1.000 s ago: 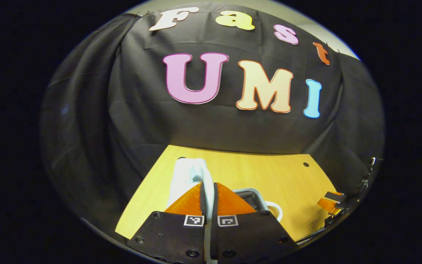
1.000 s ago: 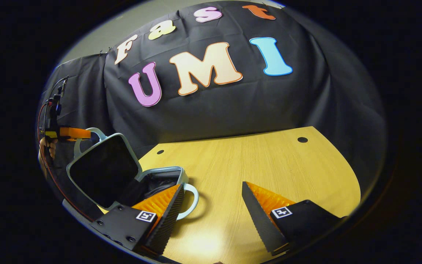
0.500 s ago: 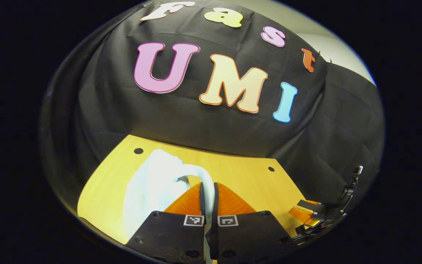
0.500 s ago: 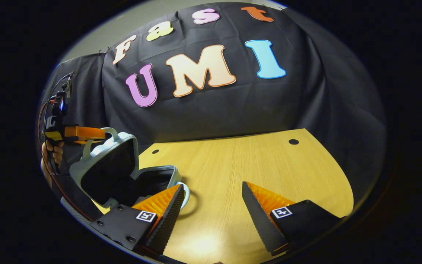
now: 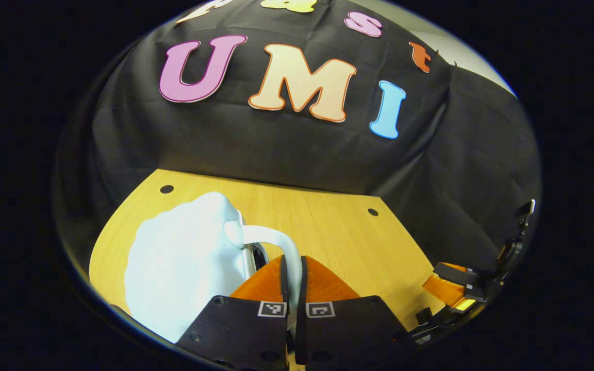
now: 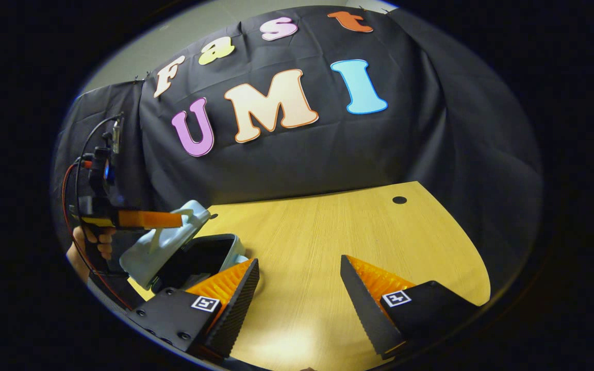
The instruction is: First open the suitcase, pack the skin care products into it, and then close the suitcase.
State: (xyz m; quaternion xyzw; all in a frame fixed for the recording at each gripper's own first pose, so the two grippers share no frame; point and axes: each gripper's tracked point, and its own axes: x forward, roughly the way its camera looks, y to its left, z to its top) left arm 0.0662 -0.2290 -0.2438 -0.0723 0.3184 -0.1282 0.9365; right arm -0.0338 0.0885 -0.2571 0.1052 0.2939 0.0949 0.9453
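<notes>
Wooden table (image 6: pixel 338 232), left hand-held gripper (image 5: pixel 292 273) clamped on suitcase (image 5: pixel 183 263) lid handle (image 5: pixel 276 242), right hand-held gripper (image 6: pixel 299 281) wide, beside it.

One suitcase (image 6: pixel 173 247), two tools (image 5: pixel 292 268) (image 6: pixel 297 281), one table (image 6: pixel 328 232), one hand (image 6: pixel 96 247)

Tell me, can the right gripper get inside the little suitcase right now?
Probably not easily: the lid is tipped low over the suitcase, held by the left gripper. The right gripper is open beside it.
</notes>
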